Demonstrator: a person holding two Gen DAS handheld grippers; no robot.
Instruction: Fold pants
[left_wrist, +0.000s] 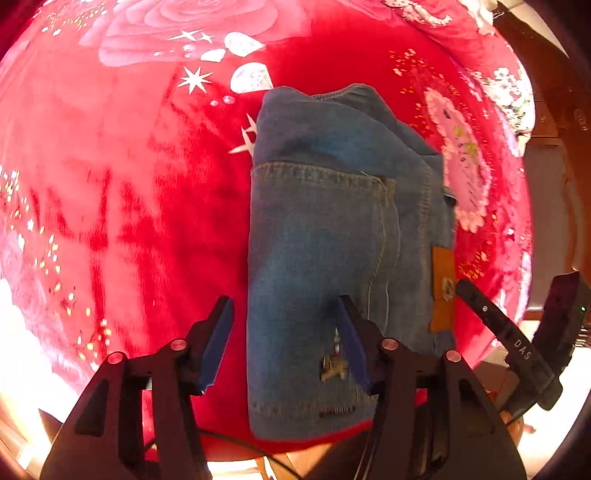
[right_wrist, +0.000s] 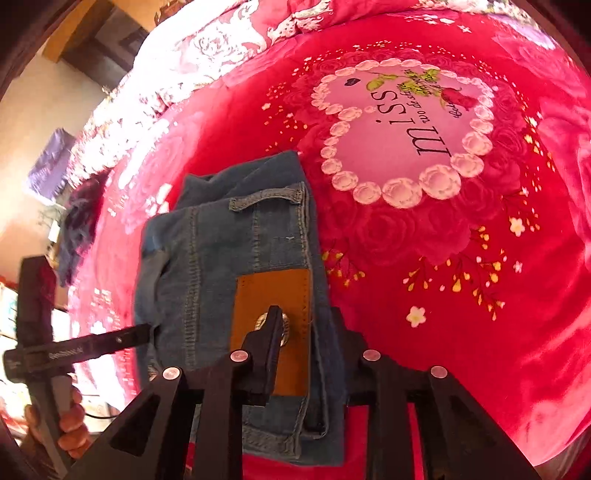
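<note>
I see folded jeans (left_wrist: 332, 236) lying on red floral blanket (left_wrist: 110, 184), near its pink heart motif (right_wrist: 402, 129). My left gripper (left_wrist: 286, 343) over left edge of jeans: fingers (left_wrist: 218, 343) apart, one off denim, one above it, nothing grasped. My right gripper (right_wrist: 306, 354) at right edge of jeans: fingers (right_wrist: 269, 350) clenched on waistband by brown patch (right_wrist: 273, 306). Hand (right_wrist: 62, 424) visible left of jeans.

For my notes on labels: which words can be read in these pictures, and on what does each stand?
"DAS": right gripper, seen from left wrist.
"miss", upside down: blanket.
Script beside it: too small.
Left gripper label, seen from right wrist: blurred.
Jeans patch: unreadable.
</note>
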